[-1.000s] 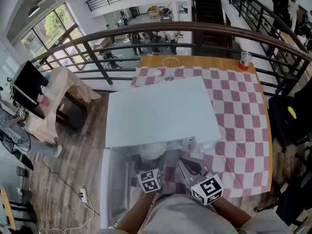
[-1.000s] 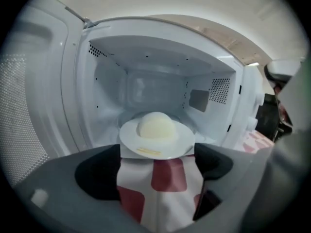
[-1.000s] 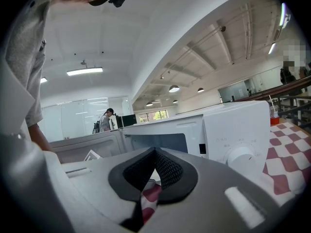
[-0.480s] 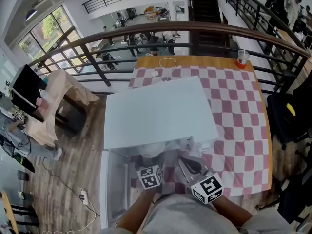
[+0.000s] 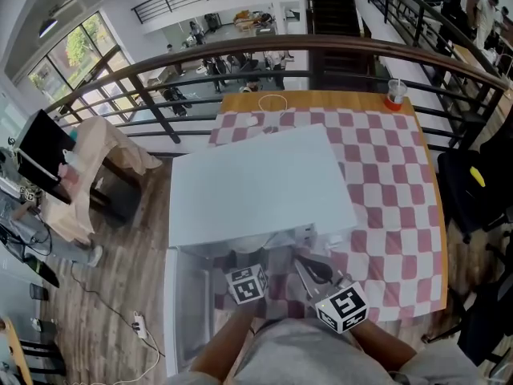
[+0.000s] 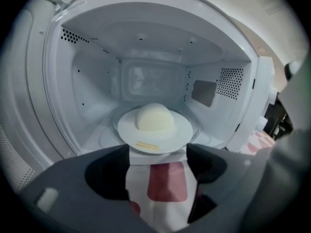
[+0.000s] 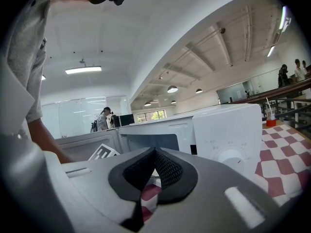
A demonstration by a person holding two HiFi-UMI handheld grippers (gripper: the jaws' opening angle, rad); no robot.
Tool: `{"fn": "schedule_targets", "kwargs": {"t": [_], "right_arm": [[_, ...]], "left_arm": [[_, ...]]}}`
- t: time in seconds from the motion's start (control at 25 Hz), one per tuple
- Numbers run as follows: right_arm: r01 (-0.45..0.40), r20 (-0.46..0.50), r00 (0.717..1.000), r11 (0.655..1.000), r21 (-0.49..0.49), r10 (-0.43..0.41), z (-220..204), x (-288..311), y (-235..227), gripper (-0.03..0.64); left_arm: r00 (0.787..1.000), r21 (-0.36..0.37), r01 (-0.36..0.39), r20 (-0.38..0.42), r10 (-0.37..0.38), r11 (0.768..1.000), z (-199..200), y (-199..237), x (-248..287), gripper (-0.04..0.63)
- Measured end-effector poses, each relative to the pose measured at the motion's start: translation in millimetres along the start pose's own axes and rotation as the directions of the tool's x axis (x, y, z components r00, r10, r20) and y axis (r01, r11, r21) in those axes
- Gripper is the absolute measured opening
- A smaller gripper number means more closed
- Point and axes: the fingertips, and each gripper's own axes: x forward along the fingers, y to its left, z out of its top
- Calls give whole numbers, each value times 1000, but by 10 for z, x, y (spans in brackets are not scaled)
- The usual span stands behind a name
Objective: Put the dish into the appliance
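At mid-frame, the dish (image 6: 181,130) in the microwave (image 6: 87,81) could be bumped by the left gripper (image 6: 158,152), its empty, parted jaws just closing; the right gripper (image 7: 154,152) is pinched together.

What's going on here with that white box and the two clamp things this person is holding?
A person holding a gripper in each hand is working at a white microwave on a checkered table. Its door stands open, and a white plate with a pale bun sits inside. The left gripper is at the opening. Its jaws have just been closing but are apart and grip nothing, with the plate just beyond them. The right gripper is shut and empty.
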Motion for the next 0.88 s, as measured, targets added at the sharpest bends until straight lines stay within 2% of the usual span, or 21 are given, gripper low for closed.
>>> {"fn": "schedule_targets", "kwargs": {"t": [0.2,0.32,0.4,0.48,0.52,0.64,0.76,0.88], "right_arm": [[-1,-2,1000,1000,3,1,-24,-5,-2,-2],[-5,-2,1000,1000,3,5,-26,-3,4,-2],[-5,-1,1000,1000,6,5,-26,-5,8,-2],[-5,0,1000,1000,8,5,-30,-7,11,-2],[-5,-1,1000,1000,9,5,-35,-7,10,-2],[-7,-4,1000,1000,11,7,-56,-19,12,-2],[-6,-6,1000,1000,13,6,-84,-25,-2,-2],[-3,-5,1000,1000,16,4,-98,-24,-4,-2]], "left_arm": [[1000,19,-7,-4,7,1000,2,-17,-17,295],[1000,9,-9,-7,9,1000,-11,-20,-51,208],[1000,9,-18,-5,18,1000,-4,-12,-71,174],[999,14,-35,2,35,999,25,9,-93,87],[999,18,-41,4,41,999,42,16,-95,66],[999,25,-30,12,29,999,93,-15,-114,71],[1000,55,3,21,-5,999,151,-111,-95,157],[1000,45,-5,7,4,999,163,-99,-34,156]]}}
